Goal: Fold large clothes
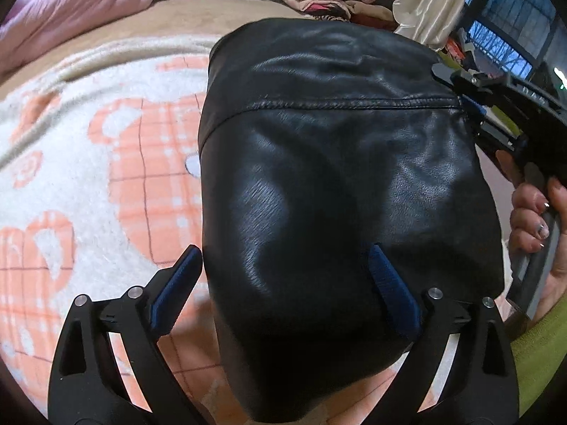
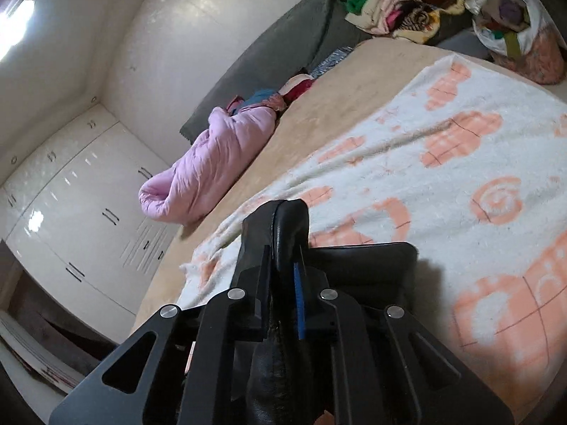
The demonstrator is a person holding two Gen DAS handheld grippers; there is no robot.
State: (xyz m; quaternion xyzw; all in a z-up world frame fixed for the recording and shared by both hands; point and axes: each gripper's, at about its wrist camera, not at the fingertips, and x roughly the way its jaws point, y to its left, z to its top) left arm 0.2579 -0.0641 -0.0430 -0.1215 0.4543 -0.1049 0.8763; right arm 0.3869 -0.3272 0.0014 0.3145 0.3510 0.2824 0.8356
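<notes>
Black leather garment [image 1: 336, 177], glossy and creased, lies folded on a fluffy white-and-peach blanket [image 1: 106, 163] over a tan bed [image 2: 319, 106]. Left gripper [image 1: 283, 287] straddles it, spread wide; right gripper [image 2: 283, 244] pinches its edge.

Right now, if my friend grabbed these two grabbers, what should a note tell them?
Left gripper: open, jaws spread around the near end of the black leather jacket, not pinching it.
Right gripper: shut on the jacket's edge at a seam.
Jacket: already folded into a bundle, lying on the white and orange blanket on the bed.
Left to do: finish the fold, flatten it, let go.
</notes>
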